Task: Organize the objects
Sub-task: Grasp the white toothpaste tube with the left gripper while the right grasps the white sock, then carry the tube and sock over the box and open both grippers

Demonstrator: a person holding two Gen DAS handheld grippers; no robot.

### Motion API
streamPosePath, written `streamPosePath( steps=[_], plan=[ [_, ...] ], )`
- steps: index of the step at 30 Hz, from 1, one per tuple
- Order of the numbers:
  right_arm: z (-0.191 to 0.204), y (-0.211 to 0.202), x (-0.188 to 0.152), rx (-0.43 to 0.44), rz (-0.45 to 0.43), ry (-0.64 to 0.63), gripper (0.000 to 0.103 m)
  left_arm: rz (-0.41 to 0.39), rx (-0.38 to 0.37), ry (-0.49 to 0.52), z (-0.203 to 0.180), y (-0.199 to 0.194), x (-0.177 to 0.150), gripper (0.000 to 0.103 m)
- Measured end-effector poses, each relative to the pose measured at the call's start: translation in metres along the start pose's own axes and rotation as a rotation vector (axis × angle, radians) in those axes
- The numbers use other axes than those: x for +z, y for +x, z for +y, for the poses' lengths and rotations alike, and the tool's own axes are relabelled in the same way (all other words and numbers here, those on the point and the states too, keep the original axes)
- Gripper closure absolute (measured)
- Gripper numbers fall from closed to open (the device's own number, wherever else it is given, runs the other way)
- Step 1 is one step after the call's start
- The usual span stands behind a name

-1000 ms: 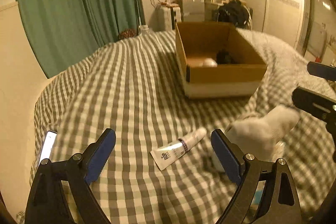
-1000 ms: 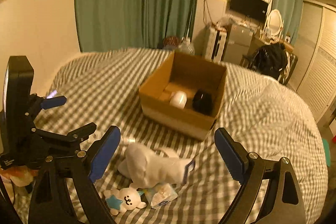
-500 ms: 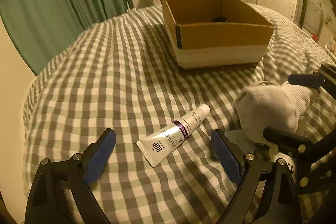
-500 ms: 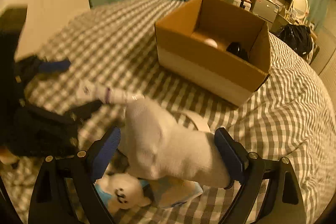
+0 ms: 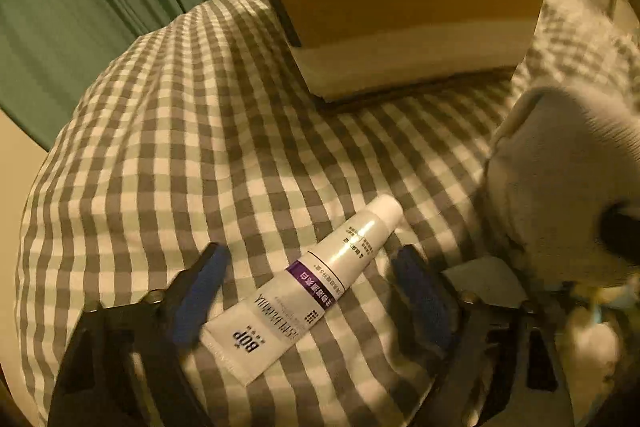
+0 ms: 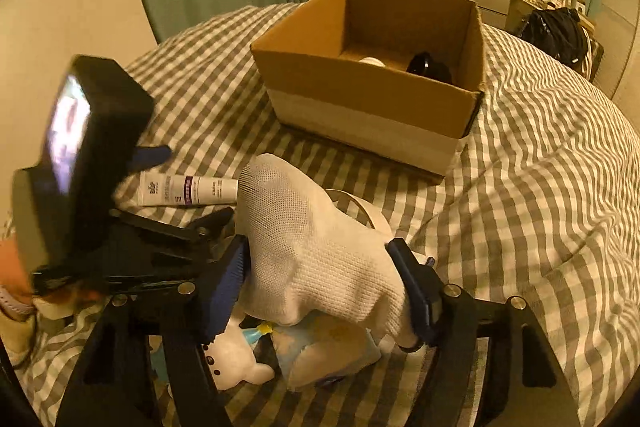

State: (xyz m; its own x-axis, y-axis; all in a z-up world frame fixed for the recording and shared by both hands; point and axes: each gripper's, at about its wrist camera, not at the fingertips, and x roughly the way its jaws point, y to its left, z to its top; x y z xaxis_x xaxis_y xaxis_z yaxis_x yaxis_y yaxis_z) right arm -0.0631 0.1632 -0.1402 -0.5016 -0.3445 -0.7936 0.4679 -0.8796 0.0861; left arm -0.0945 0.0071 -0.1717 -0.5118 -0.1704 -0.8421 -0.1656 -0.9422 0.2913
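Observation:
A white tube with a purple band (image 5: 308, 277) lies on the checked bedspread between the open jaws of my left gripper (image 5: 312, 293), low over the bed; the tube also shows in the right wrist view (image 6: 188, 190). A white sock (image 6: 316, 247) lies on a pile of small items. The jaws of my right gripper (image 6: 324, 279) stand either side of it, both pads against the fabric. The sock shows at the right of the left wrist view (image 5: 560, 195). An open cardboard box (image 6: 372, 99) stands behind, holding a white object and a black object.
Under the sock lie a white plush toy (image 6: 236, 355) and a light blue soft item (image 6: 328, 347). The left gripper's body and screen (image 6: 80, 155) sit close at the left of the right wrist view. Green curtains and furniture stand beyond the bed.
Both grippers have dropped closer to the bed. The left jaws now straddle the tube. The right jaws have narrowed from wide open onto the sock.

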Motion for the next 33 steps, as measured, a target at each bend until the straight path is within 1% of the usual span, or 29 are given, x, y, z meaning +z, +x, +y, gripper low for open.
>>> streamPosePath(
  steps=[1,3,4,5,8,10,15,22,25,29,33],
  plan=[
    [-0.002,-0.001,0.0,0.007,-0.004,0.008,0.033,0.007,-0.007,0.009,-0.002,0.002,0.0,0.026],
    [-0.005,-0.004,-0.001,0.016,-0.011,0.021,0.033,0.008,-0.017,0.018,-0.003,0.001,-0.001,0.042],
    [-0.005,-0.005,-0.001,0.021,-0.012,0.026,0.033,0.007,-0.019,0.019,-0.003,-0.001,-0.002,0.053],
    [-0.006,-0.006,-0.002,0.025,-0.015,0.032,0.033,0.004,-0.026,0.018,-0.002,-0.003,-0.002,0.061],
    [-0.006,-0.009,-0.001,0.022,-0.025,0.042,0.033,-0.002,-0.052,0.013,-0.003,-0.012,-0.004,0.074],
    [-0.006,-0.011,-0.001,0.019,-0.029,0.046,0.033,-0.007,-0.063,0.012,-0.003,-0.021,-0.005,0.079],
    [-0.007,-0.02,-0.002,-0.003,-0.033,0.06,0.034,-0.079,-0.103,-0.019,0.002,-0.058,-0.004,0.08],
    [-0.003,-0.047,-0.002,-0.038,-0.057,0.072,0.034,-0.16,-0.141,-0.063,0.013,-0.105,-0.001,0.08],
    [0.004,-0.063,0.002,-0.058,-0.084,0.06,0.034,-0.187,-0.154,-0.066,0.019,-0.125,0.0,0.08],
    [0.016,-0.087,0.009,-0.077,-0.13,0.032,0.034,-0.212,-0.122,-0.068,0.032,-0.15,0.01,0.08],
    [0.024,-0.114,0.019,-0.094,-0.18,0.007,0.034,-0.263,-0.162,-0.098,0.046,-0.177,0.021,0.08]
  ],
)
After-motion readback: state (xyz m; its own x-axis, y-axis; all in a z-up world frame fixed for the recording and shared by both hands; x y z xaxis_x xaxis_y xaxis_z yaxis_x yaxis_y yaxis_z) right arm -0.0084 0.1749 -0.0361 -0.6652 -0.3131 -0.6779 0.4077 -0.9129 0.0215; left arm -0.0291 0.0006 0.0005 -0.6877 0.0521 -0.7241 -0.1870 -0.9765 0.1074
